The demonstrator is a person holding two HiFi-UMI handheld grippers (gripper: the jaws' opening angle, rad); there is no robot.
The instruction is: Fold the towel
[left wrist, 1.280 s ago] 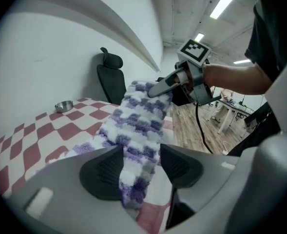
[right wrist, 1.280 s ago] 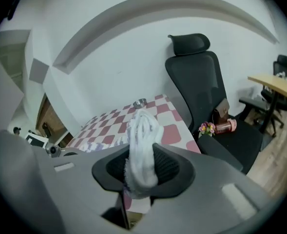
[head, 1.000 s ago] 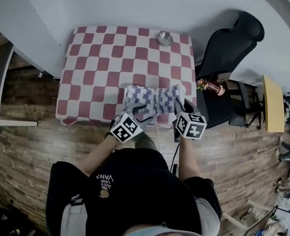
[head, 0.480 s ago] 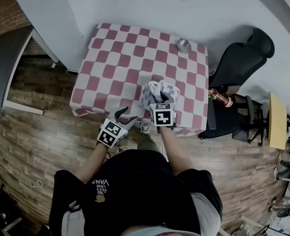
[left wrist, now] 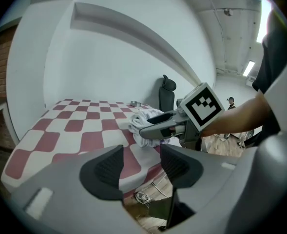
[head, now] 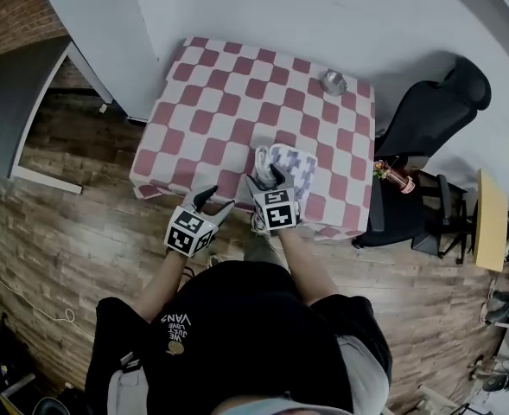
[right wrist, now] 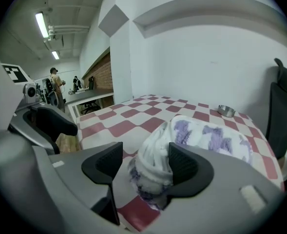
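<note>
Our right tool (right wrist: 142,164) has its jaws spread. They have just been opening, and the bunched near end of the white-and-purple towel (head: 287,166) sits between them, closer to the pad at frame right, and neither pad squeezes it. The towel lies in a loose heap on the red-and-white checked surface (head: 209,102), near the surface's lower right edge in the head view. Our left tool (left wrist: 142,168) is spread too, with nothing between its jaws. It hangs at the surface's near edge, to the left of the right tool and apart from the towel. A small metal bowl (head: 334,82) stands near the surface's upper right corner. A black chair (head: 431,111) stands off the right edge.
</note>
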